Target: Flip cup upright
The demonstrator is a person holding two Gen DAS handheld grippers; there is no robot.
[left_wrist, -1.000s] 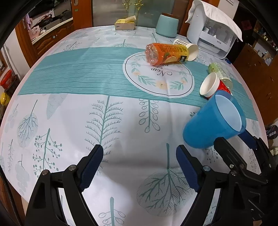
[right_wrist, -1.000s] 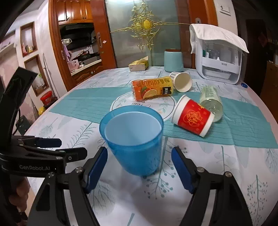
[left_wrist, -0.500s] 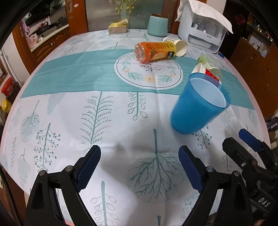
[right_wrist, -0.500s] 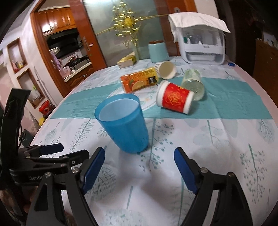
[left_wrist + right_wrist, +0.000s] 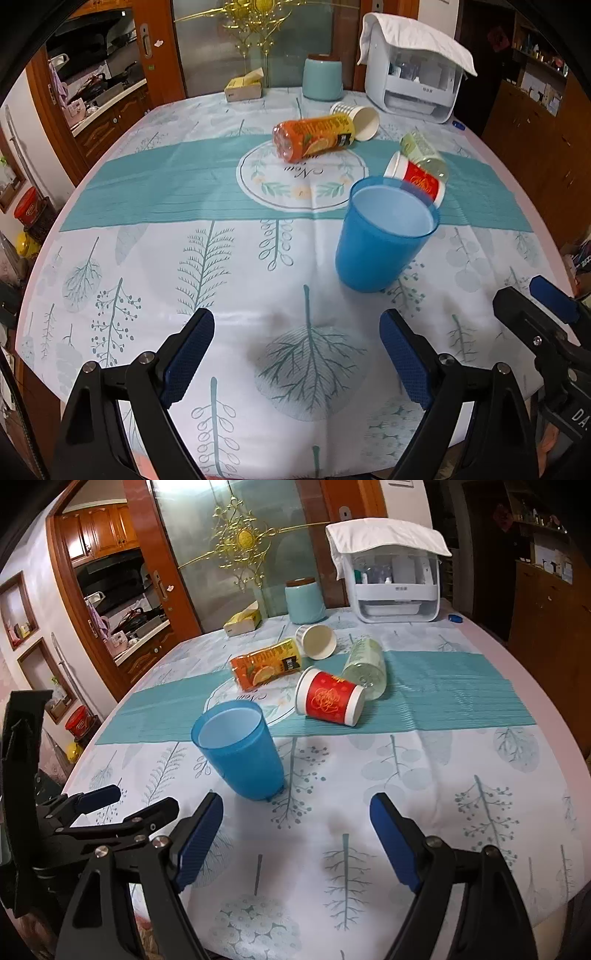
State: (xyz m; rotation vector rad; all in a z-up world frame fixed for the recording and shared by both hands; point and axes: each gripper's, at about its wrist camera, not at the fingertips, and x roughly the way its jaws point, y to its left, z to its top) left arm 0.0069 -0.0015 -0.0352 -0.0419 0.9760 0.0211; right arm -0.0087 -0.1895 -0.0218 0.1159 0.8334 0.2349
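Observation:
A blue plastic cup stands upright, mouth up, on the patterned tablecloth; it also shows in the right wrist view. My left gripper is open and empty, back from the cup near the table's front edge. My right gripper is open and empty, also back from the cup, which stands ahead of its left finger. The right gripper's fingers show at the right edge of the left wrist view.
Behind the cup lie a red paper cup, a clear green bottle, an orange juice bottle and a white paper cup. A teal canister, a tissue box and a white appliance stand at the back.
Both grippers have pulled back from the blue cup toward the table's front edge. The cup, tilted and between the right fingers a second ago, now stands free and upright.

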